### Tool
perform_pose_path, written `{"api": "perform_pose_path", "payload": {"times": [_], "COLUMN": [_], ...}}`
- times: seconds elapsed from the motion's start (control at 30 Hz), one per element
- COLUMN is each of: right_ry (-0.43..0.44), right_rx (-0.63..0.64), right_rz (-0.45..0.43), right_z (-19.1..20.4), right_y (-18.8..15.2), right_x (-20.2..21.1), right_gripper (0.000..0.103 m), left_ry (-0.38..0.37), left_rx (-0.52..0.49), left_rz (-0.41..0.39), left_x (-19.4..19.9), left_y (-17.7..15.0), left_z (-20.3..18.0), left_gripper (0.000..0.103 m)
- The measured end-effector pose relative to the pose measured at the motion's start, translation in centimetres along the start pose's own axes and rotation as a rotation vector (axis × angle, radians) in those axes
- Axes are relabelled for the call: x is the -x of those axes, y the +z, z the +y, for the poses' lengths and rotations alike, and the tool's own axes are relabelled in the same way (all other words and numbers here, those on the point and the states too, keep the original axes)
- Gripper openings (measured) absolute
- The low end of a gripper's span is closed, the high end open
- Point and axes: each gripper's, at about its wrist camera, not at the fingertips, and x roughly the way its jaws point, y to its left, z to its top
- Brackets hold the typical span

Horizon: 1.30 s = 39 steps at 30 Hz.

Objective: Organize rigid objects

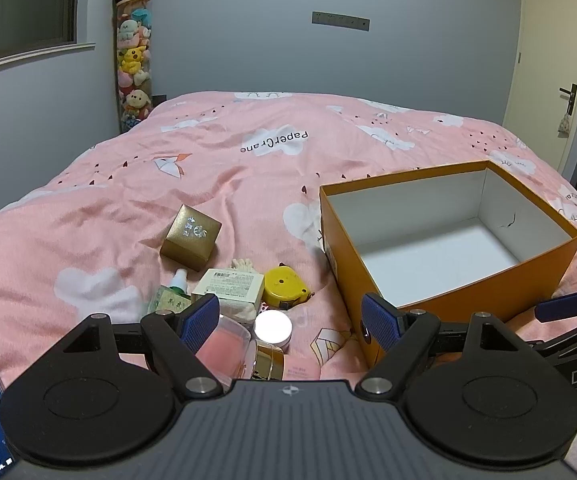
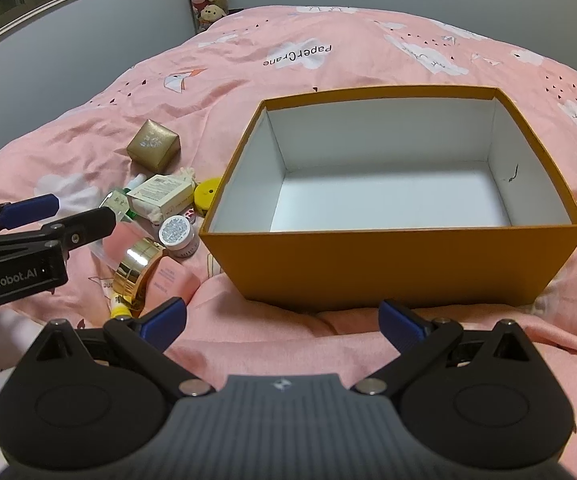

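- Clutter of small rigid items on a pink bedspread (image 1: 108,200): gold gift box (image 1: 191,237), yellow tape measure (image 1: 285,286), white-lidded jar (image 1: 273,328), gold-banded jar (image 2: 138,272).
- Orange cardboard box (image 2: 388,268), empty, open-topped, just right of the pile, long axis running left to right in the right wrist view.
- Left claw (image 1: 290,322) spread wide, holding nothing, hovering directly over the pile, nearer arm.
- Right claw (image 2: 284,322) also spread, empty, facing the box's front wall.
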Motion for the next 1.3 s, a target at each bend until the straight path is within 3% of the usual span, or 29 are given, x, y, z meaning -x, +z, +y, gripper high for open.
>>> {"api": "perform_pose_path", "payload": {"times": [0.4, 0.63, 0.73, 0.8, 0.9, 1.0, 1.07, 1.3], "right_ry": [-0.014, 0.017, 0.022, 0.051, 0.104, 0.171, 0.225, 0.351], "right_rx": [0.019, 0.098, 0.157, 0.206, 0.284, 0.354, 0.392, 0.611], "right_rz": [0.025, 0.037, 0.021, 0.009, -0.002, 0.019, 0.037, 0.115], "right_z": [0.2, 0.9, 1.6, 2.3, 3.4, 4.8, 5.8, 9.9], "right_y": [0.1, 0.7, 1.4, 2.1, 3.1, 4.2, 4.9, 6.6], "right_x": [-0.4, -0.8, -0.6, -0.5, -0.6, -1.2, -1.7, -5.2], "right_gripper": [0.100, 0.100, 0.093, 0.082, 0.077, 0.063, 0.058, 0.060], "left_ry": [-0.018, -0.005, -0.002, -0.026, -0.037, -0.034, -0.038, -0.055], "left_rx": [0.016, 0.044, 0.066, 0.079, 0.048, 0.041, 0.030, -0.007], "left_rz": [0.025, 0.070, 0.106, 0.140, 0.191, 0.188, 0.205, 0.301], "left_x": [-0.2, -0.2, -0.4, -0.6, -0.9, -0.9, -1.1, -3.2], "left_y": [-0.2, 0.0, -0.1, -0.2, 0.0, 0.1, 0.4, 0.9], "left_z": [0.3, 1.5, 2.7, 3.7, 4.6, 5.5, 6.0, 7.4], "left_gripper": [0.095, 0.095, 0.092, 0.090, 0.084, 0.074, 0.074, 0.072]}}
